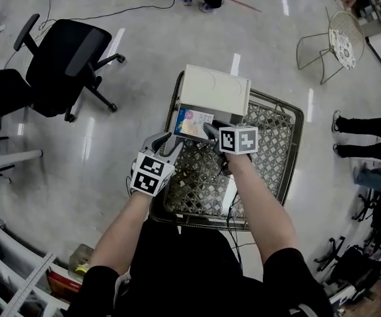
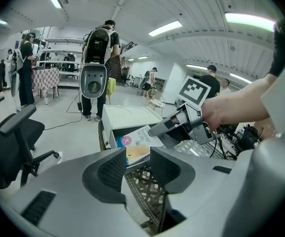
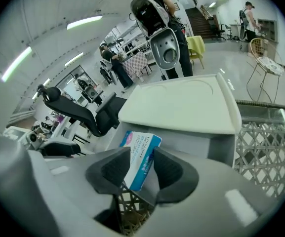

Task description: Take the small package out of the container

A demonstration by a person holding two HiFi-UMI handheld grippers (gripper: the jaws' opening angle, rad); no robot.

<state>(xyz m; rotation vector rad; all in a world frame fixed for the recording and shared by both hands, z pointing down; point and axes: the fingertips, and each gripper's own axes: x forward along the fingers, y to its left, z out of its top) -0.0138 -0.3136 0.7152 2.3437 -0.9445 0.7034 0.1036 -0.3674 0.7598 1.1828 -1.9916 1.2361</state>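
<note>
A small blue and white package (image 1: 191, 123) (image 3: 141, 154) juts out of the open front of a white box-shaped container (image 1: 215, 91) (image 3: 182, 105) that stands at the far end of a wicker table (image 1: 269, 144). My right gripper (image 1: 207, 129) (image 3: 141, 174) is shut on the package's near end, with a pad on each side. My left gripper (image 1: 167, 144) (image 2: 138, 169) hovers at the table's left edge, open, with nothing between its jaws. In the left gripper view the package (image 2: 135, 144) and the right gripper (image 2: 157, 129) show ahead.
A black office chair (image 1: 68, 58) stands on the floor to the left, and a wire chair (image 1: 339, 41) at the far right. A person's legs (image 1: 368, 127) show at the right edge. A cable (image 1: 233, 223) hangs at the table's near edge.
</note>
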